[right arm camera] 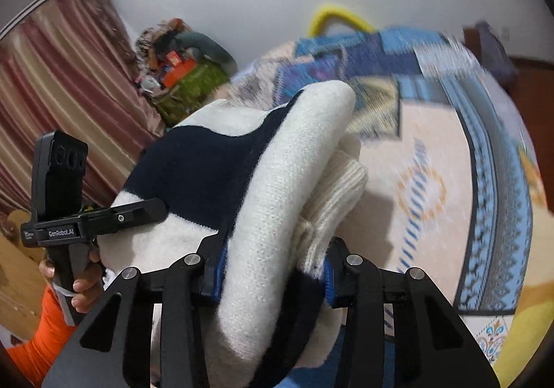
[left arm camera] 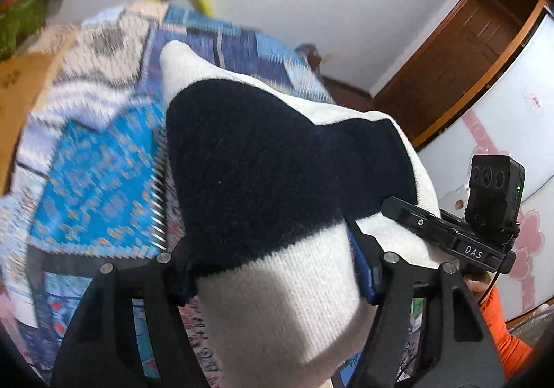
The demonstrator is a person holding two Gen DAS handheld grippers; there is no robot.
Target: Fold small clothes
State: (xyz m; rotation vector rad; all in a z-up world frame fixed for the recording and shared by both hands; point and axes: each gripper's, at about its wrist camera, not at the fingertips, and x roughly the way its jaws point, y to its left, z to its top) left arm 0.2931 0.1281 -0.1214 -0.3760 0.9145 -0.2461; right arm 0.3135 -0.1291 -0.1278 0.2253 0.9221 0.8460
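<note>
So the biggest thing going on is the bed, with a patterned blue quilt (left arm camera: 97, 159) spreading across it, blurry in both wrist views. A white wall is running behind it at the far side, a striped curtain (right arm camera: 59, 87) is hanging far left in the right wrist view, and a brown wooden door (left arm camera: 460, 52) is sitting far right in the left one.

The cream and navy knit sweater (left arm camera: 263, 163) is bunched up and hanging above the quilt, filling the middle of both views, strung between the two grippers. The left gripper (left arm camera: 277, 270) is clamping a thick cream and navy fold, blue pads pressing in on both sides. The right gripper (right arm camera: 273, 280) is pinching a narrower wad, cream fold plus a ribbed cuff (right arm camera: 332, 201), jaws fairly close together around it.

Each view is also catching the other gripper just beside the sweater, with a black camera block on top. An orange sleeve (right arm camera: 38, 336) and the person's fingers (right arm camera: 83, 287) are wrapping the left one's handle. A yellow hoop-ish thing (right arm camera: 339, 16) is poking up behind the bed.
</note>
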